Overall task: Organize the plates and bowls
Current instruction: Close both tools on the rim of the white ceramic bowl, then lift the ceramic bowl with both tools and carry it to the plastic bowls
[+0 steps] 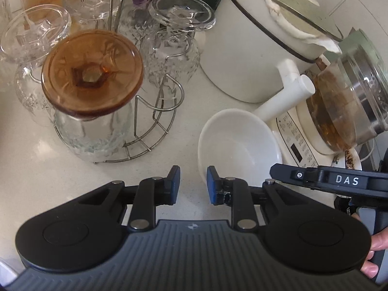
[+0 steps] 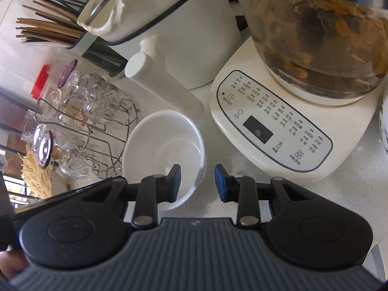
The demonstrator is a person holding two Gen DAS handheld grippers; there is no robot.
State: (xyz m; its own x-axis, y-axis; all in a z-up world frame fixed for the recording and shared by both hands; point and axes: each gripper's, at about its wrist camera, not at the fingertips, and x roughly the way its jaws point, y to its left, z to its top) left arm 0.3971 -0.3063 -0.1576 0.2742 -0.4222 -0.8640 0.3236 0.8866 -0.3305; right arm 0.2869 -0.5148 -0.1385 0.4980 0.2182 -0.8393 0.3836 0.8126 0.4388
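Note:
A white bowl (image 1: 238, 143) sits upright and empty on the pale counter (image 1: 186, 133). It also shows in the right wrist view (image 2: 155, 143). My left gripper (image 1: 193, 184) is open and empty, just left of the bowl's near rim. My right gripper (image 2: 197, 181) is open, with its left finger over the bowl's inside and its right finger outside the near right rim. The right gripper's body (image 1: 339, 179) shows at the right of the left wrist view. A dirty plate (image 1: 349, 158) peeks out at the right, mostly hidden.
A wire rack (image 1: 150, 131) with upturned glasses, one amber-based (image 1: 92, 72), stands at the left. A white pot (image 1: 257, 48) with a long handle (image 2: 165, 84) stands behind the bowl. A glass kettle (image 2: 322, 36) sits on its cream base (image 2: 274, 131) at the right. Chopsticks (image 2: 46, 24) are far left.

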